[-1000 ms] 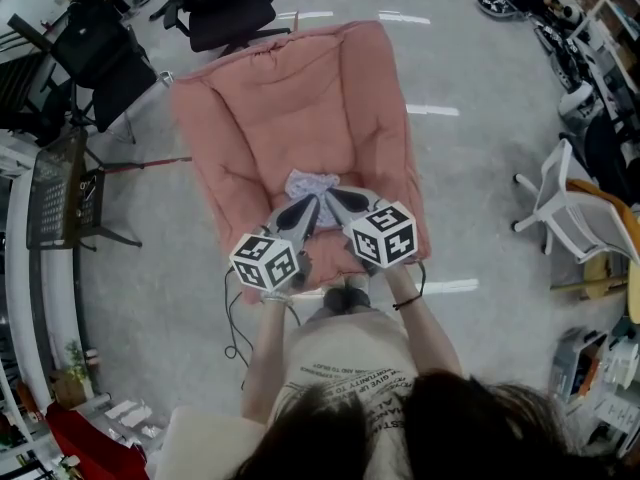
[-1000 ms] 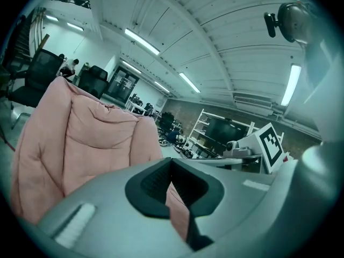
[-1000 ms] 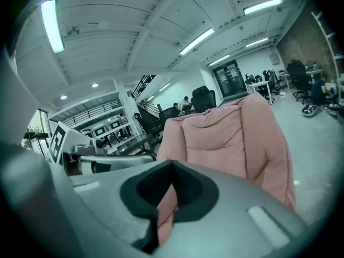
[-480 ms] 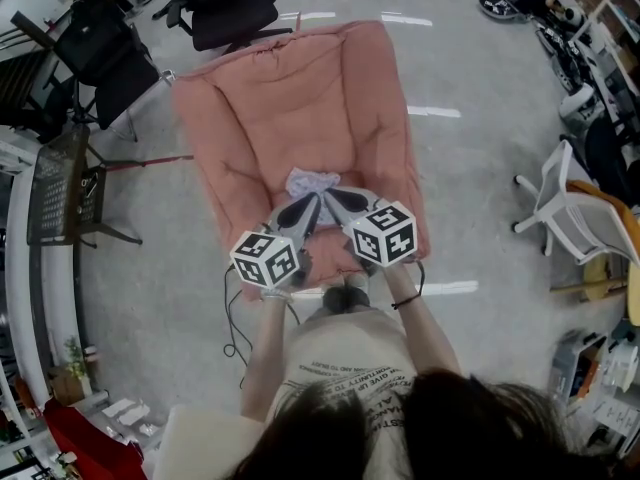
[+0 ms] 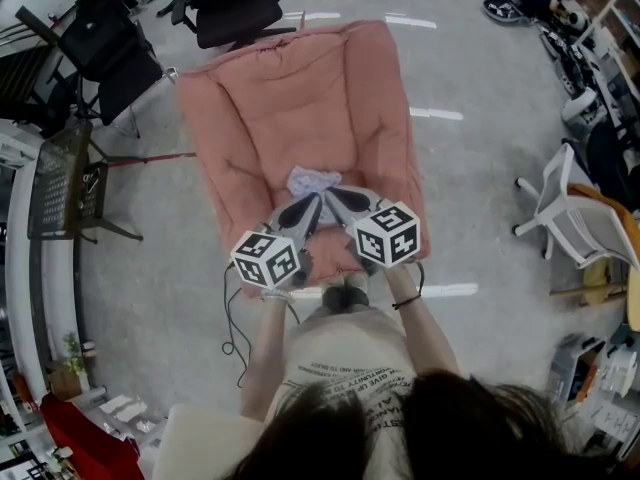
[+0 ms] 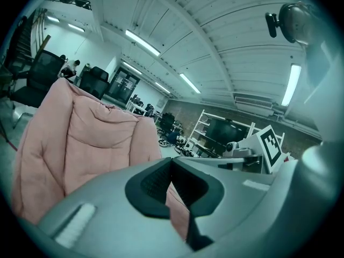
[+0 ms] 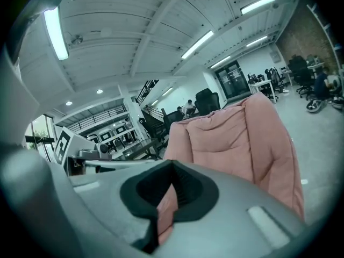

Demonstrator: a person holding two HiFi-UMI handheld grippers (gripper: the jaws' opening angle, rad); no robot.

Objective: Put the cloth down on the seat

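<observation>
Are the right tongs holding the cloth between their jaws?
No, in the right gripper view the right tongs are shut with nothing between them, while the cloth lies on the pink seat.

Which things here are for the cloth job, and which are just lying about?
For the job: cloth, pink seat, left gripper, right gripper.
Just lying about: black office chair, white chair.

Very little differs. The right gripper (image 5: 330,194) now sits a shade nearer the right edge of the pink seat (image 5: 290,98) than a second ago. The head view drifts slightly, so the seat shows marginally further right.
</observation>
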